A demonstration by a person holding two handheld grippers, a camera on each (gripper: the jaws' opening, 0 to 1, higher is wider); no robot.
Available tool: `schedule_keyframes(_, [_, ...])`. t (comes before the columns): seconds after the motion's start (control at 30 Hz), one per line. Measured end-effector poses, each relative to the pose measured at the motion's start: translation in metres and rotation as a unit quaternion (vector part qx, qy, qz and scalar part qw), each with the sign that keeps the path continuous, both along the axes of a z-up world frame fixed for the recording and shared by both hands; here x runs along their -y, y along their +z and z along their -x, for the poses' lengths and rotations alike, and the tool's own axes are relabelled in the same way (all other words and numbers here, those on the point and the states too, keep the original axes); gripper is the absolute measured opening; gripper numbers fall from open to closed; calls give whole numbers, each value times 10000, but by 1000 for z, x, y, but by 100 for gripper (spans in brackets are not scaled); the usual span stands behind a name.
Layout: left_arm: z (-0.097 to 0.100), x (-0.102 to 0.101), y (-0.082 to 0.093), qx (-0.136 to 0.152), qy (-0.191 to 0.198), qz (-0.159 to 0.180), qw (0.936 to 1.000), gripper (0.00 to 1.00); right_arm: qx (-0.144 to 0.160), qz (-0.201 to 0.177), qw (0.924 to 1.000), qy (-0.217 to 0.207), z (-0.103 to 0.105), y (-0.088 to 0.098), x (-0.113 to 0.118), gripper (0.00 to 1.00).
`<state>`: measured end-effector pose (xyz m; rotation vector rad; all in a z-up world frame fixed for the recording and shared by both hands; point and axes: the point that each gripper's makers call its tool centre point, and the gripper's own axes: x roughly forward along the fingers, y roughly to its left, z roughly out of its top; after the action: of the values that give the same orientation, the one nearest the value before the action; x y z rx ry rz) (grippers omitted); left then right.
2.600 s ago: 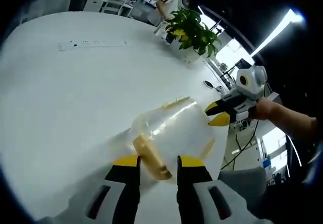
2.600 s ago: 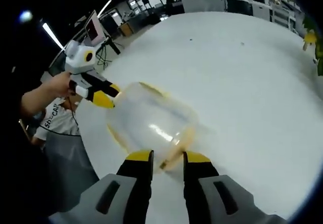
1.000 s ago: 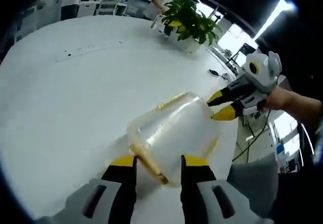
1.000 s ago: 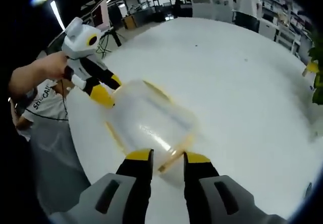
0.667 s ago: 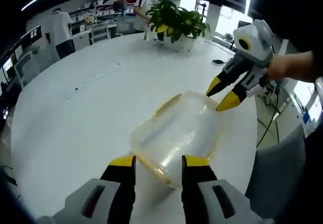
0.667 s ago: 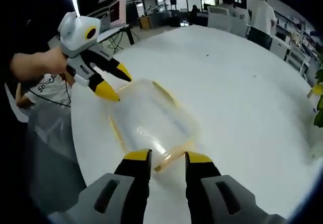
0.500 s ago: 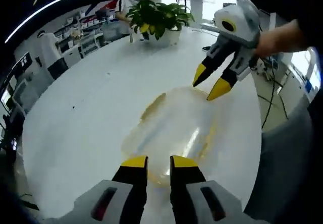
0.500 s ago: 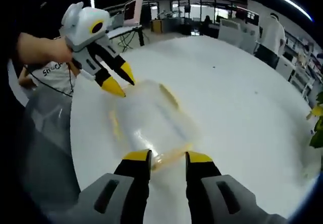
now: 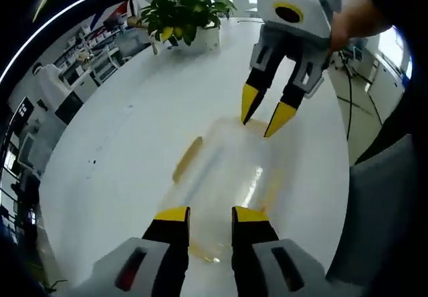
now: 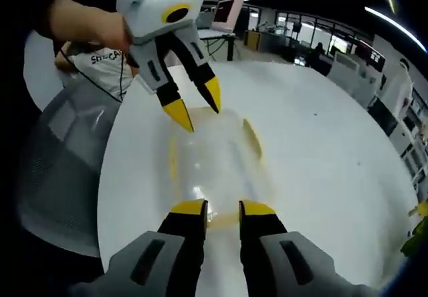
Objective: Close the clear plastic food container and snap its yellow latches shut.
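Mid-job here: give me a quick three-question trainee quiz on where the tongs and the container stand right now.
1. True or false: the clear container lies on the white table.
2. Multiple choice: the right tongs, as seen in the left gripper view, have their tips
A. spread apart above the container's far end
B. clamped on a plant leaf
C. resting on the floor
3. Fill in: the potted plant stands at the table's far ____.

Key: 1 true; 2 A; 3 edge. The left tongs likewise show a gap between their tips, over the container's near end.
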<state>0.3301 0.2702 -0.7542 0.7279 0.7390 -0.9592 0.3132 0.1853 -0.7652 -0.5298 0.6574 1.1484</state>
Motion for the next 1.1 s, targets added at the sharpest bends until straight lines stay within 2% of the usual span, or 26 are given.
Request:
schedule_keyframes(0.1, [-1,1,1,-63,34,43,10000,18,-135,-424,9990,-105,-3,6,-12,20])
schedule_keyframes(0.23, [-1,7,4,-74,59,146,9998,18,-40,-542,9985,6,-6,7,-23,23])
schedule_keyframes(0.37, [6,15,2,-55,-174,99,9998,19,2,-574,9981,235,-6,9,-36,23])
schedule_keyframes(0.47, [7,17,3,-108,-170,145,9997,19,46,-688,9972,303,-9,13,-46,24])
schedule_keyframes(0.8, [5,20,0,-125,-179,207,9995,19,83,-667,9970,390,-9,9,-56,28])
schedule_keyframes(0.9, [10,20,0,-233,-233,215,9992,20,242,-584,9972,403,-12,5,-56,34])
schedule_keyframes(1.0, [17,20,-1,-327,-286,213,9988,21,217,-557,9972,458,-13,2,-57,33])
schedule_keyframes(1.1, [20,22,0,-179,-498,114,9985,23,198,-577,9971,466,-16,3,-59,33])
